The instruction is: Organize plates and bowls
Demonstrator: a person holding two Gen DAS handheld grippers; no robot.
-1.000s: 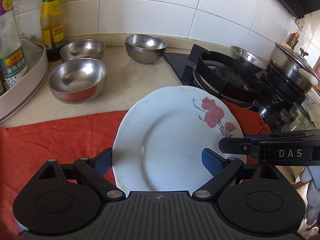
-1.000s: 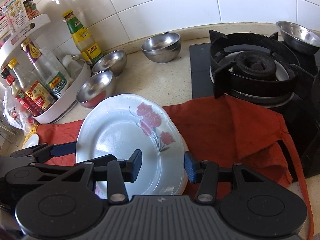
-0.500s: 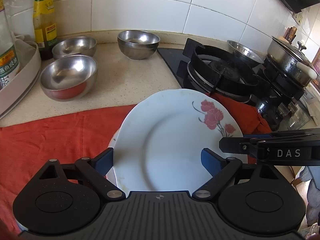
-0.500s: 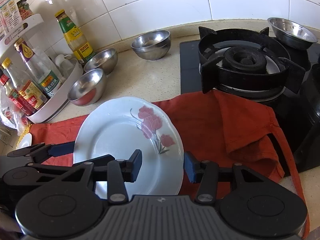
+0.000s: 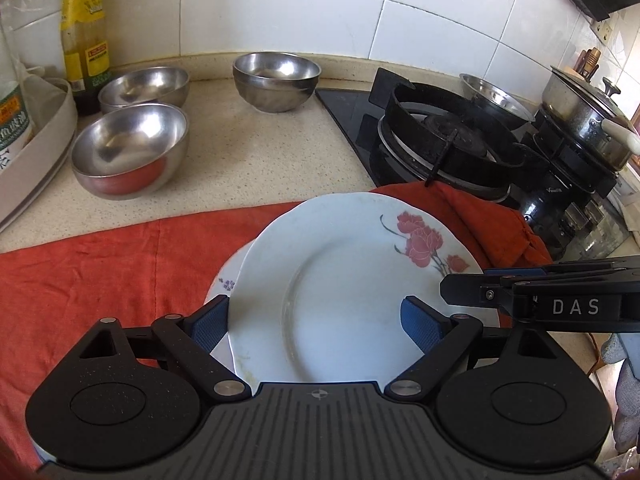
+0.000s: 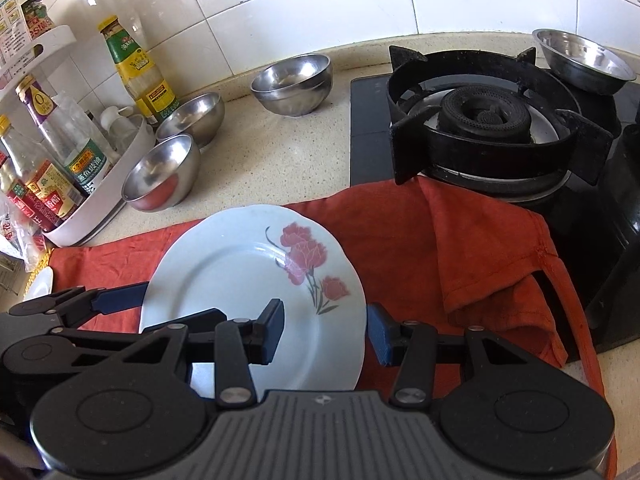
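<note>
Since 1 s ago, white rose-print plate (image 5: 340, 280) has slid right off the plate under it; a second white plate w/ small purple flowers (image 5: 224, 280) now peeks out at its left edge. Both sit on the red cloth (image 5: 100, 264) on the speckled surface (image 5: 248, 160). My left gripper (image 5: 316, 324) is spread wide, blue pads either side of the top plate's near rim, not pinching. Right gripper (image 6: 324, 330) also spread, straddling that plate's right rim. Three steel bowls (image 5: 130, 152) stand apart beyond the cloth, near the white bottle rack (image 6: 108, 196); black gas stove (image 6: 480, 120) to the right.
</note>
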